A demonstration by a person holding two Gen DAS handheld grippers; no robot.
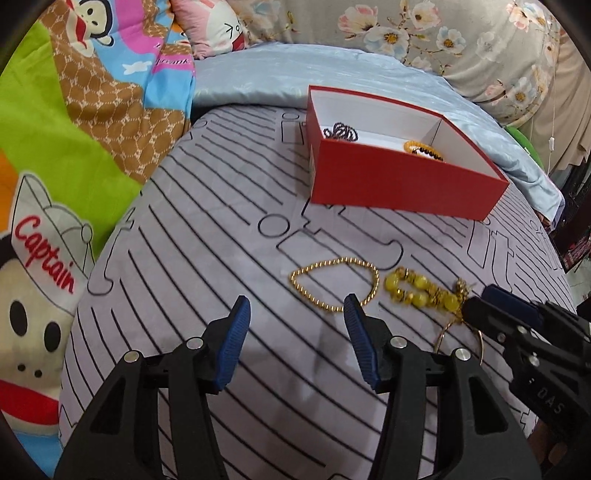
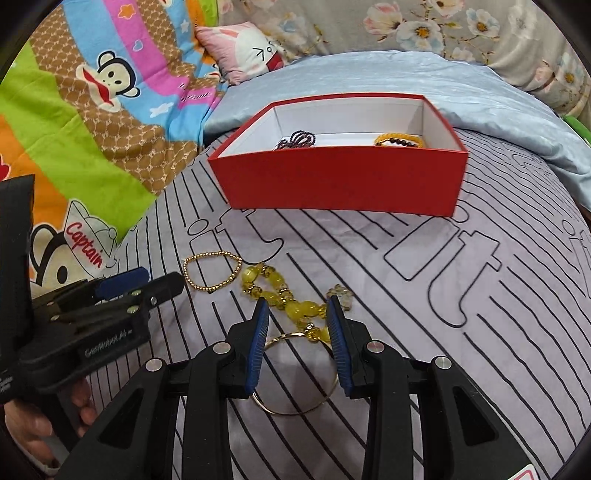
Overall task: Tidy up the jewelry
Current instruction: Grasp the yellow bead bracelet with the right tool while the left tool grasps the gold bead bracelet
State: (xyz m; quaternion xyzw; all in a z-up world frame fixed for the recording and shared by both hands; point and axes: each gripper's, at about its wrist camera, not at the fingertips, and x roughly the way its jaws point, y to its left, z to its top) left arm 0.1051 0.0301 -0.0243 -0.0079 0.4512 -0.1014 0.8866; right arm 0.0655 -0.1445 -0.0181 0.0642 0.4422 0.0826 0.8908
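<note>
A red box [image 1: 399, 184] with a white inside stands on the striped grey cloth; it also shows in the right wrist view [image 2: 340, 184]. In it lie a dark bead string [image 2: 295, 139] and an orange bracelet [image 2: 399, 141]. On the cloth lie a gold bead bracelet [image 1: 334, 284] [image 2: 212, 271], a yellow stone bracelet [image 1: 421, 290] [image 2: 280, 295] and a thin gold bangle [image 2: 295, 373]. My left gripper [image 1: 297, 304] is open and empty, just short of the gold bead bracelet. My right gripper [image 2: 295, 304] is open, with its fingers on either side of the yellow stone bracelet and bangle.
A colourful cartoon quilt [image 1: 74, 129] lies to the left. A pale blue cover [image 1: 280, 70] and a floral cover [image 1: 461, 33] lie behind the box. A pink cushion [image 2: 247, 48] sits at the back. A small clear flower charm [image 2: 341, 293] lies by the right fingertip.
</note>
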